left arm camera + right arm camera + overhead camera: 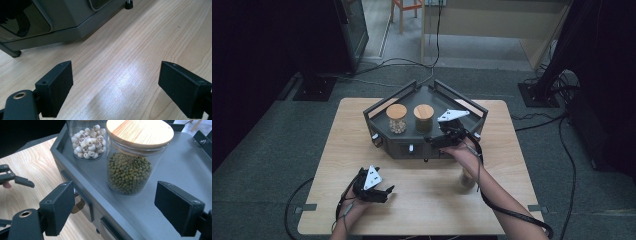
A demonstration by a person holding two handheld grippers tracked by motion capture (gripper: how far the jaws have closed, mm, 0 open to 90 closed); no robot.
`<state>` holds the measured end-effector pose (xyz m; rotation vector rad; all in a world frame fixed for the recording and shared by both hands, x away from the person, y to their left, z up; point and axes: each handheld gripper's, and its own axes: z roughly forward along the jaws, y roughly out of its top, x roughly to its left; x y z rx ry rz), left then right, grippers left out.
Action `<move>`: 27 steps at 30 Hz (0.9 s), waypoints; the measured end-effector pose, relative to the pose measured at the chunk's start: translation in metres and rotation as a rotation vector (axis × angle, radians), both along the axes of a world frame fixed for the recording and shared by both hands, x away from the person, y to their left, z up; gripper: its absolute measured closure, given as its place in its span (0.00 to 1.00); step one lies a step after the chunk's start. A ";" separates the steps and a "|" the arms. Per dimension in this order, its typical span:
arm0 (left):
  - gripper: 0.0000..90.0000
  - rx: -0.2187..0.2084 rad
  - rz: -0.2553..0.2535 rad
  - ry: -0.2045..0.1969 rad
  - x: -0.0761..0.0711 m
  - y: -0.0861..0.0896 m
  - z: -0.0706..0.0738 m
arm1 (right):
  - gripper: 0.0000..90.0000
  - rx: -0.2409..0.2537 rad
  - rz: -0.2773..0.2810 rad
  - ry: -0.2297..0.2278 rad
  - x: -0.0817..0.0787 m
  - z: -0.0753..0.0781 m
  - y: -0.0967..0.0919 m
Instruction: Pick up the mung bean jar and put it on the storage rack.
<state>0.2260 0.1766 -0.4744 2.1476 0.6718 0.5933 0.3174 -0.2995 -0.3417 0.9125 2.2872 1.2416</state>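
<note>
Here both claws gape empty, the right claw (113, 207) facing a bean jar (130, 167).

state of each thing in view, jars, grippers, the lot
green bean jar: upright on the grey tray, wooden lid on
white seed jar: upright on the tray, lid on
grey tray: sits on the table
left gripper: open, over bare wood
right gripper: open, facing the green bean jar

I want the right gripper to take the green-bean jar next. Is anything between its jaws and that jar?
Nothing visible. The right gripper is open, and the green-bean jar stands just ahead of it on the grey tray. The jar of white seeds sits behind, off to the side.
</note>
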 end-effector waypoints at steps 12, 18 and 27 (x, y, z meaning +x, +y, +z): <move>0.14 0.005 0.003 0.004 0.001 0.000 0.000 | 0.19 0.020 0.004 -0.006 -0.014 -0.001 -0.011; 0.14 0.007 0.004 0.003 0.001 -0.001 0.000 | 0.19 0.011 0.010 -0.021 -0.020 -0.001 -0.014; 0.14 0.010 0.003 0.004 0.001 -0.001 0.000 | 0.19 -0.023 0.029 -0.045 -0.028 -0.001 -0.022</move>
